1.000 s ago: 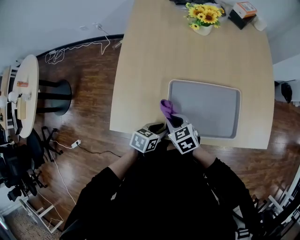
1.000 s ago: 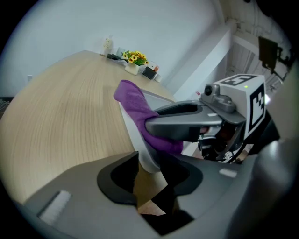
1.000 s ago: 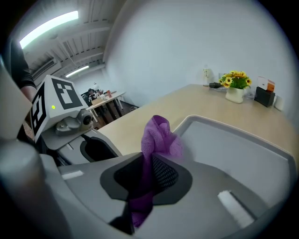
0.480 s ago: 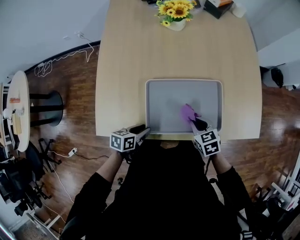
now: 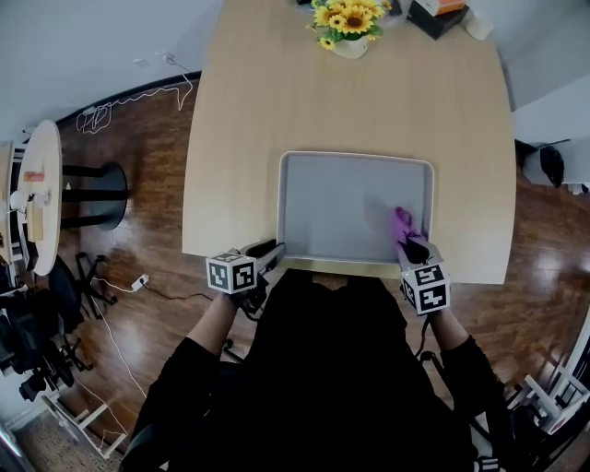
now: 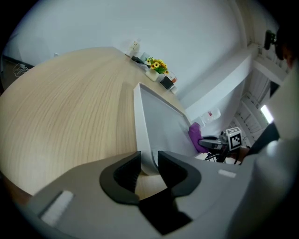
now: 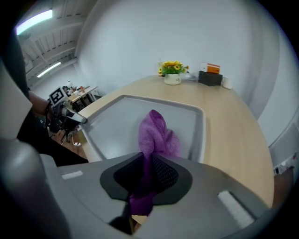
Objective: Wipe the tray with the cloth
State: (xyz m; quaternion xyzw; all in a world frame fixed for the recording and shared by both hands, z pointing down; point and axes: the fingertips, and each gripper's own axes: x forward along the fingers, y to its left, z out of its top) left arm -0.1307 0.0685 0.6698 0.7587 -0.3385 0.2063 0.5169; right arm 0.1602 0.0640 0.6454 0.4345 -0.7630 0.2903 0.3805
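Observation:
A grey rectangular tray [image 5: 341,207] lies near the front edge of the wooden table [image 5: 277,101]. My right gripper [image 5: 412,245] is shut on a purple cloth [image 5: 403,224], which rests on the tray floor at its near right corner. In the right gripper view the cloth [image 7: 156,135] bunches up out of the jaws onto the tray [image 7: 117,126]. My left gripper [image 6: 149,163] sits at the tray's near left corner. Its jaws have just been closing, and the tray's rim [image 6: 140,126] stands between them, filling the gap.
A pot of sunflowers [image 5: 347,20] and a dark box [image 5: 438,13] stand at the table's far end. Bare tabletop stretches between them and the tray. A round side table [image 5: 41,198] and cables lie on the wood floor to the left.
The right gripper has carried the cloth across the tray from its near left corner to its near right corner. The left gripper has stayed at the near left corner.

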